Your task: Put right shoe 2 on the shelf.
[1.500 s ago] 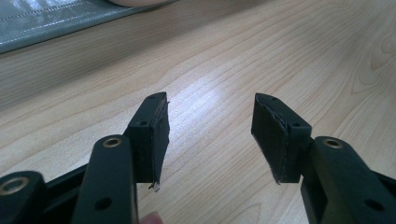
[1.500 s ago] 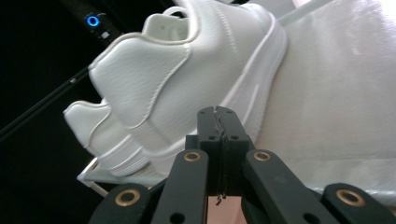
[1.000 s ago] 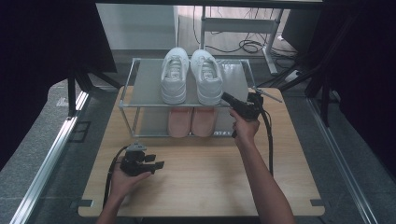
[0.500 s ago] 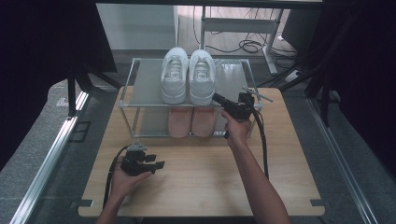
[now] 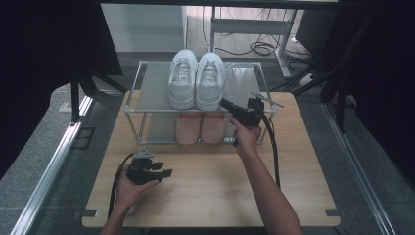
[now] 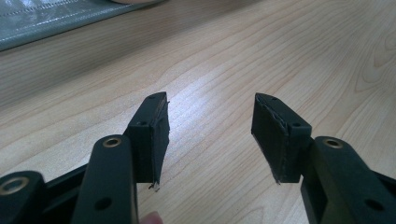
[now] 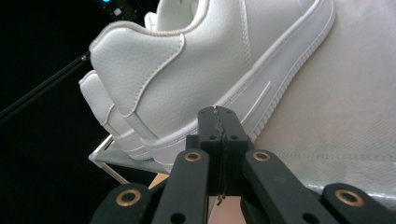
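Two white sneakers (image 5: 182, 78) (image 5: 210, 77) stand side by side on the top shelf of a metal shoe rack (image 5: 151, 85), heels towards me. A pair of pink shoes (image 5: 200, 128) sits on the lower shelf. My right gripper (image 5: 224, 102) is shut with nothing in it, its tip at the heel side of the right white sneaker (image 7: 196, 60). In the right gripper view the closed tips (image 7: 218, 112) lie against the sneaker's sole edge; I cannot tell whether they touch. My left gripper (image 5: 167, 173) rests low over the wooden table (image 5: 210, 196), open and empty (image 6: 210, 126).
The rack takes up the far half of the table, with bare shelf (image 7: 336, 107) to the right of the sneakers. A black cable (image 5: 272, 147) trails from the right gripper along the forearm. Dark stands and cables (image 5: 259, 48) lie on the floor beyond.
The right gripper has shifted a little to the left, closer to the right white sneaker's heel. The left hand and its gripper have stayed put.
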The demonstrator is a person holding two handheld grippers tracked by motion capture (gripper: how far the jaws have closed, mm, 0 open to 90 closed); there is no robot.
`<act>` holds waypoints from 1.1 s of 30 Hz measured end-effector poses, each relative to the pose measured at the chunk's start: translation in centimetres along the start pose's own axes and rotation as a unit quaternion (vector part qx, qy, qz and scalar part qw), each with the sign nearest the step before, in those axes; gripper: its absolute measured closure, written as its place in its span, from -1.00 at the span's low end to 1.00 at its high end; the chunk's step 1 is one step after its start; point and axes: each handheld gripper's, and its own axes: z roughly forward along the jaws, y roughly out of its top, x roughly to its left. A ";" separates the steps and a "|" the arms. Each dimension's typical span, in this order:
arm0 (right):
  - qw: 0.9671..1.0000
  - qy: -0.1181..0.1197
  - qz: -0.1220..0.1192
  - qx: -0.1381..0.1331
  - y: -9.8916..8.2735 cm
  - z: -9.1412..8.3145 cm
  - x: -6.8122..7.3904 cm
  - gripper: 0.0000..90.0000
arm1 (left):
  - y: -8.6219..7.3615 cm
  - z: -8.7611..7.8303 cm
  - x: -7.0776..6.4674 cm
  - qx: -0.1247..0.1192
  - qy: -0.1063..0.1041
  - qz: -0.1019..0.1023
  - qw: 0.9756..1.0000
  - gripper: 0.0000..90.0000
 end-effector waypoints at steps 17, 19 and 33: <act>0.999 0.011 -0.017 -0.028 -0.5 -5.2 -1.7 0.75 | -0.1 -0.1 -0.1 -0.001 0.004 0.001 1.000 0.04; 0.999 0.012 -0.017 -0.032 -0.6 -5.9 -1.9 0.72 | -0.1 -0.1 -0.1 -0.001 0.004 0.002 1.000 0.04; 0.998 0.009 -0.025 -0.051 -2.4 -10.3 -3.7 0.62 | -0.1 0.1 -0.1 0.001 0.004 0.002 1.000 0.04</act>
